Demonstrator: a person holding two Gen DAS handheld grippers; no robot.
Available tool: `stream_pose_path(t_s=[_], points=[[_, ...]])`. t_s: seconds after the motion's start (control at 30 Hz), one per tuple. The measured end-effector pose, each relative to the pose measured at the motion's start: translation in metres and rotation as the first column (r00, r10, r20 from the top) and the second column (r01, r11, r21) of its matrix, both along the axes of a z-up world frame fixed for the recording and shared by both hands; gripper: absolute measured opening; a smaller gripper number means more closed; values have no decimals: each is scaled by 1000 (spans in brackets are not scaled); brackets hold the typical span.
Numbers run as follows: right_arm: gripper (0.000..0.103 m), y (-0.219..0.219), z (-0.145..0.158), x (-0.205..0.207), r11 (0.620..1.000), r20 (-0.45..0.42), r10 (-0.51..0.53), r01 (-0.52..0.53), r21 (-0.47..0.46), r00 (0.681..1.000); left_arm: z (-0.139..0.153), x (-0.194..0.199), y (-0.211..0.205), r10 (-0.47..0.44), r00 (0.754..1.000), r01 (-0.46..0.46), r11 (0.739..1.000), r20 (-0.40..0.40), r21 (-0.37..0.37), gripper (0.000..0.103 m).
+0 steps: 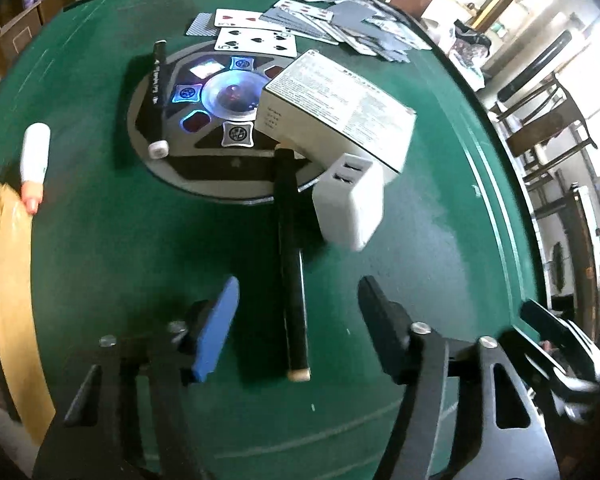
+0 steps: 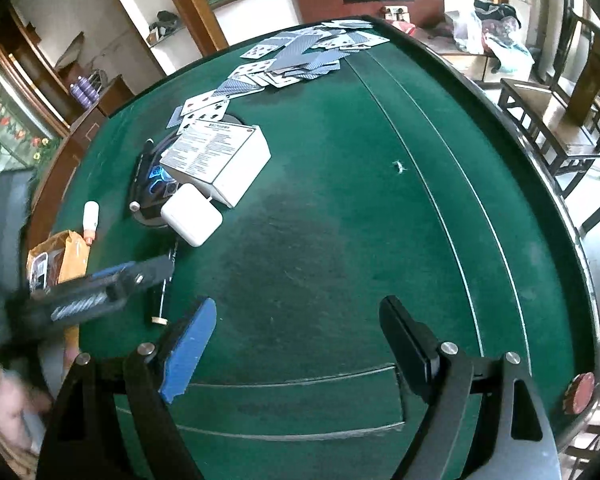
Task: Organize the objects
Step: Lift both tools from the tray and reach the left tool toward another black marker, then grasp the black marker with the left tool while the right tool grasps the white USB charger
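Blue and black pads first: our left gripper stands with fingers apart at the bottom of its view, nothing clamped, straddling the near end of a black pen that lies between them on the felt.

Our right gripper likewise stands apart and empty over bare green felt table, low in its frame.

Item, black pen: slim, stiff, light, likely to roll; we judge a grip across the barrel near mid-length best.

Item, white charger: centre frame, just beside the pen, smooth hard shell, probably slippery; take by its flat sides.

Item, white box: above the charger, light card, crushable.

Item, second black pen: upper left, lying on the table's round centre panel.

Item, white bottle: left edge, by a yellow bag.

Item, playing cards: scattered at top; thin, hard to lift.
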State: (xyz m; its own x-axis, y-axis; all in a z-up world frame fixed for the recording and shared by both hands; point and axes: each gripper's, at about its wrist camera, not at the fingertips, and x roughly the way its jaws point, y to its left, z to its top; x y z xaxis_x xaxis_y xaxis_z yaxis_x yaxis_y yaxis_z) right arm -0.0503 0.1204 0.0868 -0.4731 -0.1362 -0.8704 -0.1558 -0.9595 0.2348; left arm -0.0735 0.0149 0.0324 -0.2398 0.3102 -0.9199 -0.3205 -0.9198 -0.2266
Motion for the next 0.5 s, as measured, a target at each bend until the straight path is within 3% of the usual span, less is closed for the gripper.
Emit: stream_pose_path(t_s=[0.1, 0.23, 0.5], points=[[84, 5, 1, -1, 1000, 2, 27, -27, -8, 1000, -9, -8, 4, 3, 1000, -3, 999, 6, -41, 32], [84, 9, 3, -4, 997, -12, 72, -72, -8, 997, -10, -13, -1, 30, 1000, -30, 998, 5, -46, 14], [81, -8, 5, -30, 976, -63, 214, -215, -12, 975, -10, 22, -42, 78, 996, -76, 995, 43, -63, 14]])
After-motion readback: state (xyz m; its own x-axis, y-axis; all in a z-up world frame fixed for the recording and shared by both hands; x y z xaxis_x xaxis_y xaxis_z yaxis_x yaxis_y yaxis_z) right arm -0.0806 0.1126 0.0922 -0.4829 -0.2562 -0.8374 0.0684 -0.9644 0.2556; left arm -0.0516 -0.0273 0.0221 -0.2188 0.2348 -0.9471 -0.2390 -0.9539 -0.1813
